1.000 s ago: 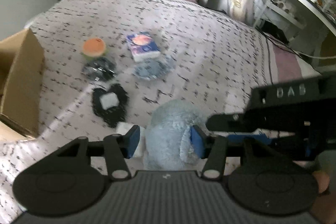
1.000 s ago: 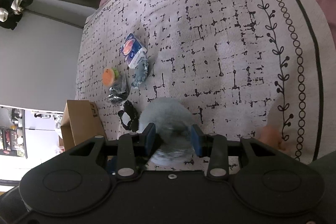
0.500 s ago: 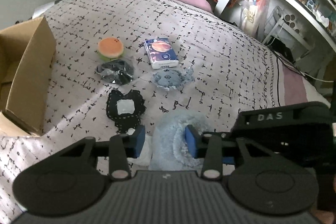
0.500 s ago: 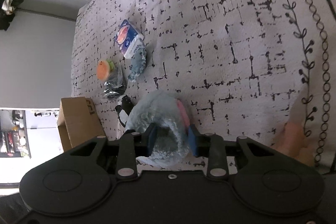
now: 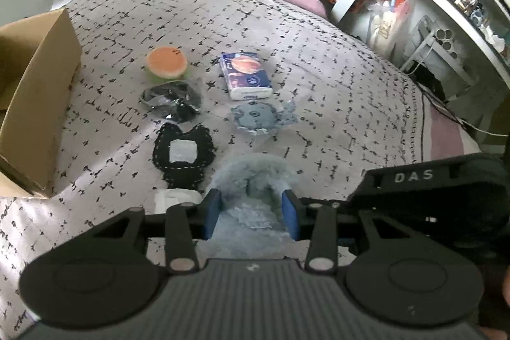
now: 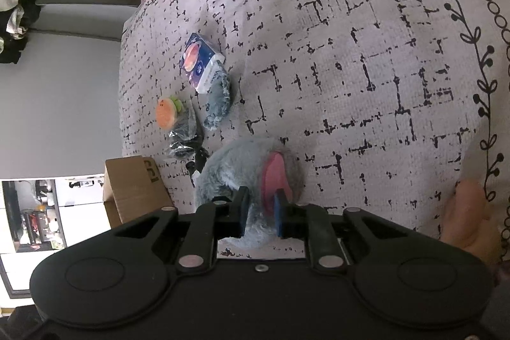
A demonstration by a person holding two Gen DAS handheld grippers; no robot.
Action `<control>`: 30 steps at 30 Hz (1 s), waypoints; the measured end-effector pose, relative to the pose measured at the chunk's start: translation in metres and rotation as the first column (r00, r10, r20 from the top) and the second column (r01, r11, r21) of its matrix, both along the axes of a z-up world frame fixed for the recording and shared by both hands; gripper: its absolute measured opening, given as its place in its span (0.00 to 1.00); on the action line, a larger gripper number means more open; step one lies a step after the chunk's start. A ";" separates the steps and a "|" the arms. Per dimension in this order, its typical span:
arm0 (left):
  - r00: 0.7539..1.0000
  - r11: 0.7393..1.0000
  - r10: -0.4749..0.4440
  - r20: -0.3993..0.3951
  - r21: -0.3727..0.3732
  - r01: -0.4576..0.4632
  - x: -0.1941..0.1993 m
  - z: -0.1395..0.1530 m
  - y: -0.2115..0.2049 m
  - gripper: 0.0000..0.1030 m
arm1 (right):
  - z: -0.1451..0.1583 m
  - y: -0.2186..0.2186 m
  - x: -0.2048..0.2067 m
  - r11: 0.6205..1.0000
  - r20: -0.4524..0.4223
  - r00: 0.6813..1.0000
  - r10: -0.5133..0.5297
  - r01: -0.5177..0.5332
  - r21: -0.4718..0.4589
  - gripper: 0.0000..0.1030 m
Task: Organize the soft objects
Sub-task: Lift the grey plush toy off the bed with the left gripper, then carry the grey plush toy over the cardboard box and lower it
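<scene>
Since the earlier frames both of my grippers have been closing on the one blue-grey plush toy (image 6: pixel 236 168), which lies on the bedspread (image 6: pixel 366 59). Right gripper (image 6: pixel 258 209): its two blue pads have just been closing and now pinch a narrow fold of fur beside the toy's pink ear patch (image 6: pixel 274 171). Left gripper (image 5: pixel 251 214): its pads closed earlier in that second and now press into the fur on both sides, with the toy's (image 5: pixel 251 177) fluffy bulk between them.

The toy is rounded and long-piled; its long axis cannot be told from either view, but its pink patch faces up.

Beyond the toy, counted outward:
- one black knitted piece (image 5: pixel 183 153) with a pale square centre, flat, just beside the toy;
- one small white item (image 5: pixel 177 198) touching that piece's near edge;
- one grey-blue flat fabric piece (image 5: pixel 259 118), round, farther off;
- one crinkled clear bag of dark contents (image 5: pixel 170 101);
- one orange-topped, green-based squishy round (image 5: pixel 166 63) behind the bag;
- one rectangular tissue pack (image 5: pixel 245 75), blue and white.

One open cardboard box (image 5: pixel 35 78) stands well apart from the toy, at the bed's edge.
</scene>
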State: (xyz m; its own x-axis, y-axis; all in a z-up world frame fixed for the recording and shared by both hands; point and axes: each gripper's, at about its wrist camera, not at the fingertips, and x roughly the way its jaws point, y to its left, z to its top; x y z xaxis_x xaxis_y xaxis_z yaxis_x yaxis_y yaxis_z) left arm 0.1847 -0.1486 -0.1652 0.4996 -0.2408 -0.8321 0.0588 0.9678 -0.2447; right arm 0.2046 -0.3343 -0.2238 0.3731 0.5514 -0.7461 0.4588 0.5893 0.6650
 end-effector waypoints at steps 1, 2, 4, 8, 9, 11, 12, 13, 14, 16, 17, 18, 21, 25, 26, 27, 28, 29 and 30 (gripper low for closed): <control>1.000 1.000 0.007 -0.007 0.003 -0.007 0.001 -0.002 0.001 0.40 | -0.001 0.002 0.002 1.000 0.000 1.000 0.005 -0.005 -0.002 0.21; 1.000 1.000 0.016 -0.022 0.007 -0.016 0.003 -0.005 0.003 0.40 | -0.001 0.004 0.004 1.000 -0.002 1.000 0.016 -0.016 -0.008 0.23; 0.998 0.999 0.036 -0.052 -0.011 -0.037 0.005 -0.012 0.007 0.40 | -0.002 0.009 0.008 0.999 -0.002 1.000 0.031 -0.031 -0.025 0.26; 0.997 0.997 0.050 -0.051 -0.048 -0.053 0.003 -0.013 0.010 0.31 | -0.005 0.014 0.011 0.998 -0.008 0.999 0.048 -0.048 -0.049 0.26; 0.997 0.996 0.057 -0.055 -0.059 -0.060 0.002 -0.012 0.012 0.30 | -0.004 0.015 0.010 0.997 -0.002 0.999 0.052 -0.052 -0.057 0.25; 0.997 0.996 0.063 -0.048 -0.064 -0.066 0.001 -0.007 0.012 0.28 | -0.002 0.014 0.008 0.997 0.016 0.999 0.051 -0.050 -0.057 0.21; 0.997 0.996 0.062 -0.041 -0.063 -0.065 0.000 -0.005 0.012 0.28 | -0.001 0.013 0.008 0.997 0.025 0.998 0.049 -0.048 -0.054 0.21; 0.998 0.996 0.060 -0.037 -0.066 -0.062 0.000 -0.002 0.011 0.28 | 0.001 0.012 0.007 0.997 0.031 0.998 0.046 -0.044 -0.056 0.20; 0.998 0.995 0.058 -0.038 -0.076 -0.061 0.000 0.001 0.012 0.27 | 0.002 0.011 0.006 0.998 0.035 0.999 0.041 -0.039 -0.058 0.20; 0.997 0.994 0.064 -0.037 -0.082 -0.066 0.000 0.006 0.012 0.27 | 0.005 0.009 0.004 0.998 0.046 0.998 0.041 -0.038 -0.049 0.19; 0.997 0.994 0.067 -0.031 -0.080 -0.069 0.000 0.009 0.013 0.27 | 0.008 0.010 0.003 0.998 0.060 0.997 0.045 -0.042 -0.050 0.19; 0.997 0.994 0.069 -0.026 -0.081 -0.071 0.000 0.012 0.013 0.27 | 0.011 0.011 0.002 0.997 0.075 0.996 0.052 -0.048 -0.057 0.19; 0.997 0.994 0.074 -0.015 -0.086 -0.075 -0.002 0.020 0.015 0.27 | 0.020 0.013 -0.002 0.996 0.111 0.992 0.065 -0.057 -0.067 0.18; 0.997 0.991 0.078 0.000 -0.107 -0.078 -0.006 0.032 0.019 0.26 | 0.037 0.019 -0.008 0.990 0.169 0.981 0.090 -0.070 -0.119 0.18; 0.996 0.990 0.084 0.006 -0.110 -0.083 -0.008 0.035 0.020 0.26 | 0.040 0.021 -0.009 0.991 0.178 0.980 0.092 -0.072 -0.116 0.18; 0.996 0.990 0.089 0.012 -0.109 -0.087 -0.009 0.038 0.021 0.26 | 0.042 0.021 -0.010 0.992 0.188 0.978 0.094 -0.075 -0.106 0.18; 0.995 0.990 0.096 0.016 -0.108 -0.094 -0.010 0.042 0.023 0.26 | 0.044 0.022 -0.011 0.992 0.197 0.976 0.097 -0.079 -0.100 0.18; 0.994 0.988 0.104 0.019 -0.113 -0.101 -0.012 0.046 0.025 0.26 | 0.047 0.022 -0.012 0.992 0.207 0.973 0.101 -0.083 -0.096 0.18; 0.994 0.987 0.109 0.023 -0.117 -0.106 -0.013 0.050 0.027 0.26 | 0.049 0.023 -0.014 0.992 0.219 0.970 0.104 -0.086 -0.090 0.18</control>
